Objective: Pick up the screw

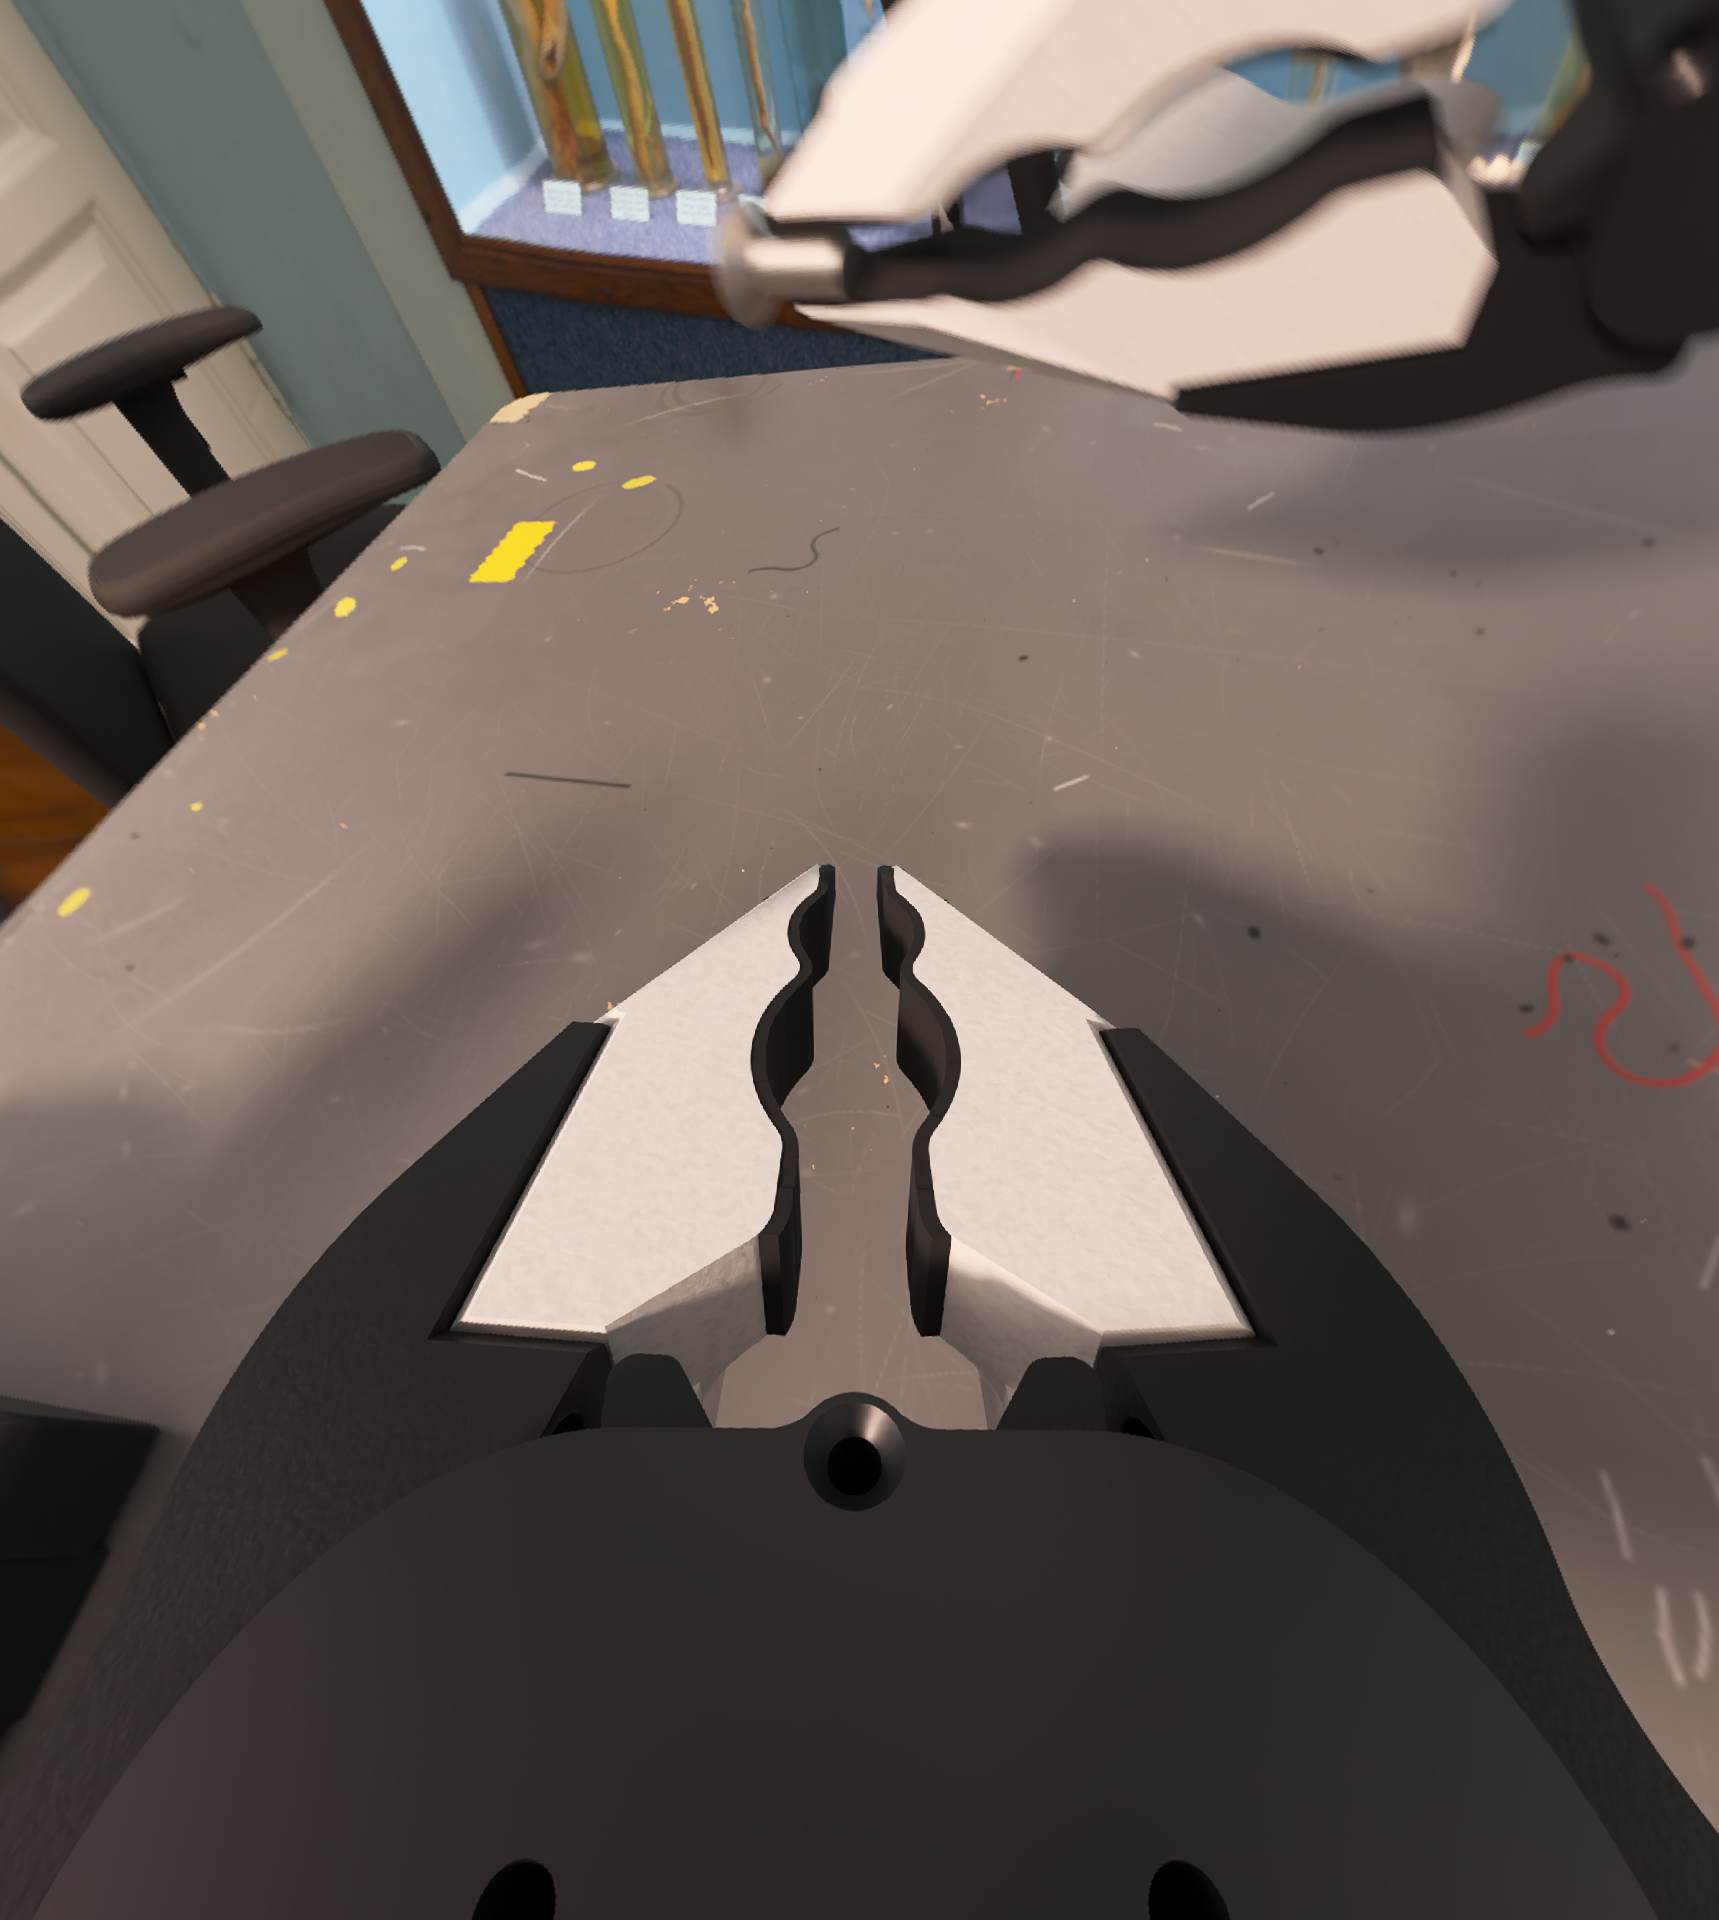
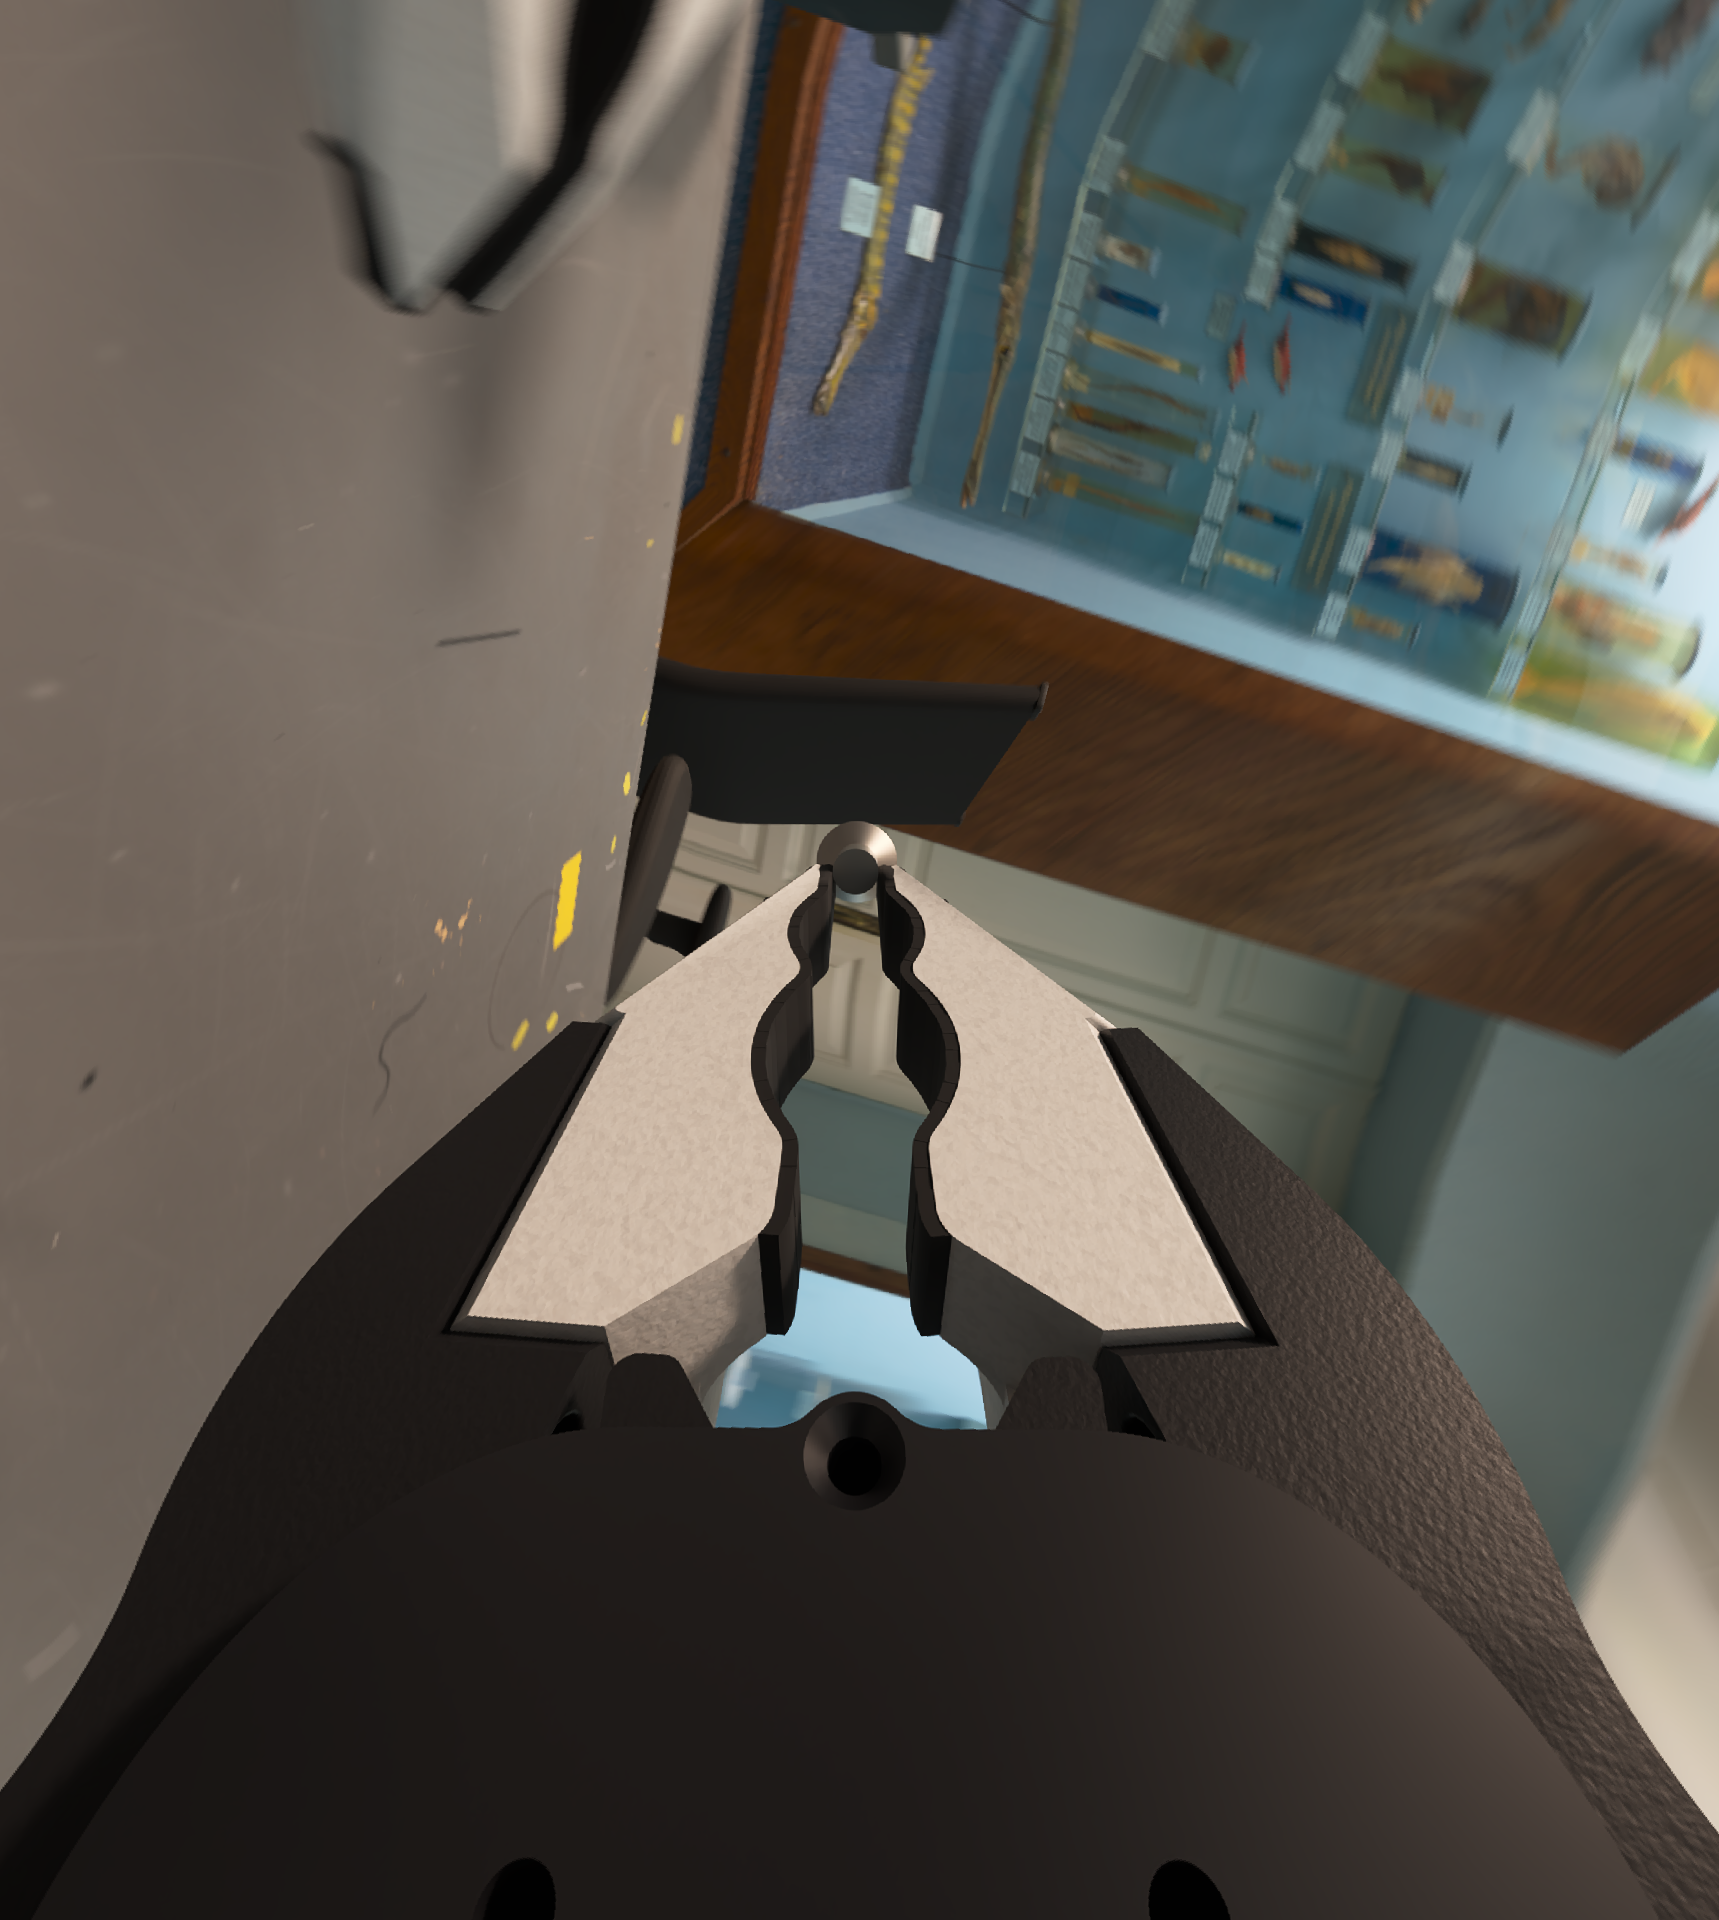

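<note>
The screw (image 2: 857, 857) is a small silver metal piece with a round head. My right gripper (image 2: 856, 883) is shut on it at the fingertips and holds it in the air, turned on its side, beyond the table's edge. In the left wrist view the right gripper (image 1: 839, 265) hangs above the table's far side, with the screw's head (image 1: 767, 265) sticking out of its tips. My left gripper (image 1: 856, 878) hovers low over the grey table (image 1: 938, 644), its jaws nearly together with nothing between them.
The scratched table carries yellow paint marks (image 1: 512, 551) and a red scribble (image 1: 1644, 1008). A black office chair (image 1: 242, 520) stands at its left edge. A wood-framed display cabinet (image 2: 1250, 416) lines the wall behind. The left gripper (image 2: 481, 156) shows blurred over the table.
</note>
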Robot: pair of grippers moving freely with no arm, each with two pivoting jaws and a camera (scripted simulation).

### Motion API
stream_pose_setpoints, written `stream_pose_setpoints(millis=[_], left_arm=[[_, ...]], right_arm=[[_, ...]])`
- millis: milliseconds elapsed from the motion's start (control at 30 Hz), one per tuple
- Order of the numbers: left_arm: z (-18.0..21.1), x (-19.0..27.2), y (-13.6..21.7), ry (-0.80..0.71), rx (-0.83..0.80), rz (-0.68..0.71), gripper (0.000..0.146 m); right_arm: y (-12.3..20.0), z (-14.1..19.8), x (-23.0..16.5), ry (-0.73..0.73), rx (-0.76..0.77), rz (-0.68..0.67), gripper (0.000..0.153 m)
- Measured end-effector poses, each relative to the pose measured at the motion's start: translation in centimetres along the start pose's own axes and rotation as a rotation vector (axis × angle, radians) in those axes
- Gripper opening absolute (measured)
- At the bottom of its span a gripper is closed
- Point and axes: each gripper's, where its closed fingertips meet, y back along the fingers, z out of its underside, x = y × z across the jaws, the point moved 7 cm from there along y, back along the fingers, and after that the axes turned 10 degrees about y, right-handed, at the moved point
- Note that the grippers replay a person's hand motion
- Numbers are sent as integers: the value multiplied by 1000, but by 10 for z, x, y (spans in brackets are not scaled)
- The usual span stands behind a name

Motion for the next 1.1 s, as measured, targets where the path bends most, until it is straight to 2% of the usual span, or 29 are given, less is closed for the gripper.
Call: stream_pose_setpoints(millis=[67, 200, 400, 1100], left_arm=[[0, -3, 2, 38, 6, 3, 8], [-1, 0, 2, 21, -8, -18, 8], [-1, 4, 0, 21, -36, -8, 8], [3, 7, -4, 50, -80, 11, 8]], right_arm=[[11, -12, -3, 106, 3, -19, 8], [23, -29, 0, 252, 39, -5, 8], [22, -41, -1, 509, 105, -19, 8], [23, -50, 1, 733, 222, -54, 8]])
